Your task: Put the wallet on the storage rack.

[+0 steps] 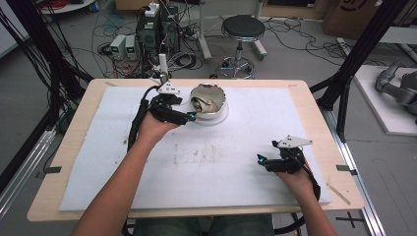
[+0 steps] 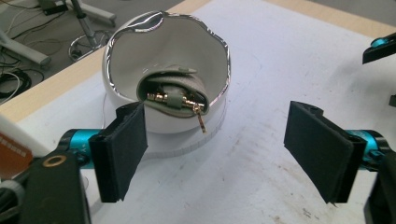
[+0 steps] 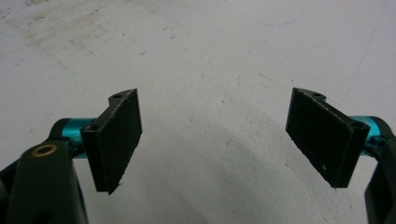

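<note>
White glazed bowl with a silver rim [image 2: 163, 70], holding a grey-green zipped pouch [image 2: 175, 95], sits far on the foam-covered surface [image 1: 221, 162]. Left gripper [image 2: 219, 140] stands open just before it, seemingly just done placing; next, draw back. Right gripper [image 3: 224, 140] open, idle.

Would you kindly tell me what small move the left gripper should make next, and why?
Probably ease the left gripper forward toward the white, silver-rimmed bowl: its jaws stand open with nothing between them, and the folded grey-green pouch with gold zipper lies inside, just ahead.
</note>
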Tool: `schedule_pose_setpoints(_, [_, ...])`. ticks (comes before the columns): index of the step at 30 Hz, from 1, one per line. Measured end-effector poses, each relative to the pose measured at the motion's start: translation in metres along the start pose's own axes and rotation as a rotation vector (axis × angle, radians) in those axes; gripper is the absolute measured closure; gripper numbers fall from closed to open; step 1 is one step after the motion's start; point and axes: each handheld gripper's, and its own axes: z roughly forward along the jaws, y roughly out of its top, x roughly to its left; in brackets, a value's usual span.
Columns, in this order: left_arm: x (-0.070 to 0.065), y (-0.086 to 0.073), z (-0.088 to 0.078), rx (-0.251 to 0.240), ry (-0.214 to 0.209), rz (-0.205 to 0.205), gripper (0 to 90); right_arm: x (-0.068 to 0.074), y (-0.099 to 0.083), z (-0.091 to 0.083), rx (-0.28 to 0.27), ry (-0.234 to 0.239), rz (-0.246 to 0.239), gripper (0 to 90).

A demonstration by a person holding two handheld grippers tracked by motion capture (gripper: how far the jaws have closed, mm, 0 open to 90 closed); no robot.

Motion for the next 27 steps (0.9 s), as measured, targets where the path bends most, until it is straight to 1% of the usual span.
schedule_pose_setpoints(2, [-0.004, -0.003, -0.005, 0.005, 0.008, 0.018, 21.1, 0.0, 0.0, 0.001, 0.002, 0.003, 0.0, 18.7])
schedule_pose_setpoints(6, [-0.01, -0.009, -0.016, 0.003, 0.019, 0.035, 20.9, 0.001, 0.001, 0.003, 0.004, 0.007, -0.007, 18.7])
schedule_pose_setpoints(8, [-0.013, -0.015, -0.022, -0.02, 0.008, 0.024, 20.5, 0.0, 0.001, 0.002, 0.002, 0.007, -0.009, 18.7])
schedule_pose_setpoints(11, [-0.016, -0.024, -0.027, -0.033, 0.001, 0.009, 20.4, 0.0, 0.001, 0.003, 0.003, 0.009, -0.006, 18.7])
schedule_pose_setpoints(13, [-0.018, -0.03, -0.031, -0.033, 0.002, 0.009, 20.1, 0.0, 0.001, 0.003, 0.005, 0.012, -0.007, 18.7])
schedule_pose_setpoints(17, [-0.021, -0.04, -0.04, -0.036, 0.027, 0.004, 19.1, 0.0, 0.001, 0.003, 0.002, 0.013, -0.007, 18.7])
schedule_pose_setpoints(19, [-0.022, -0.046, -0.044, -0.037, 0.04, 0.01, 18.1, 0.0, 0.001, 0.003, 0.001, 0.012, -0.006, 18.7])
schedule_pose_setpoints(21, [-0.023, -0.053, -0.048, -0.036, 0.043, 0.004, 18.1, -0.001, 0.001, 0.003, 0.002, 0.013, -0.008, 18.7])
schedule_pose_setpoints(23, [-0.024, -0.061, -0.051, -0.034, 0.056, 0.002, 18.1, 0.0, 0.001, 0.003, 0.0, 0.013, -0.006, 18.7])
schedule_pose_setpoints(27, [-0.022, -0.075, -0.056, -0.025, 0.071, -0.008, 18.1, 0.0, 0.001, 0.002, 0.001, 0.012, -0.005, 18.7])
